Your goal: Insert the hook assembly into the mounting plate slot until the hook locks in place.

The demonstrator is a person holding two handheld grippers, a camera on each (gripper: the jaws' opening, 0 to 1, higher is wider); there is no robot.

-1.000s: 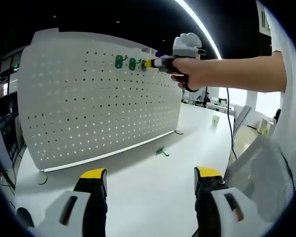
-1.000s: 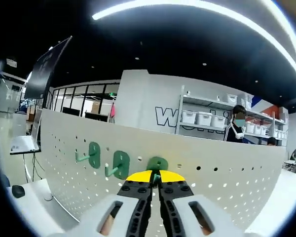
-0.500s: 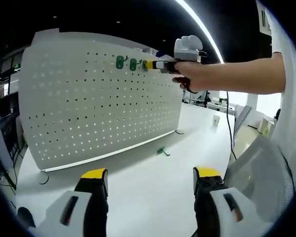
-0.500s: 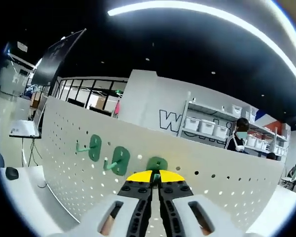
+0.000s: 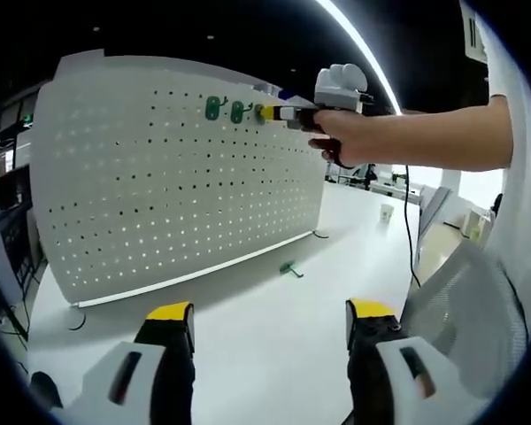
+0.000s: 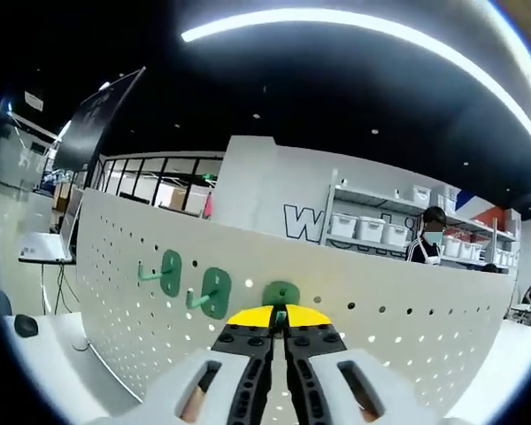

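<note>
A white perforated mounting plate (image 5: pixel 159 177) stands upright on a white table (image 5: pixel 274 328). Two green hooks (image 5: pixel 213 108) (image 5: pixel 237 112) hang near its top edge; in the right gripper view they are the left hook (image 6: pixel 165 273) and the middle hook (image 6: pixel 211 293). My right gripper (image 6: pixel 280 317) is shut on a third green hook (image 6: pixel 281 294), pressed against the plate (image 6: pixel 407 319) right of those two. A hand holds that gripper (image 5: pixel 273 112) in the left gripper view. My left gripper (image 5: pixel 270 323) hangs open and empty above the table. A loose green hook (image 5: pixel 289 269) lies by the plate's foot.
A person's forearm (image 5: pixel 425 133) and pale sleeve (image 5: pixel 513 212) cross the right side. A small cup (image 5: pixel 387 214) stands far back on the table. Behind the plate are shelves with white bins (image 6: pixel 372 226) and a person (image 6: pixel 427 239).
The right gripper view has tilted slightly; the gripper stays shut on the third hook at the plate. The left gripper has not moved.
</note>
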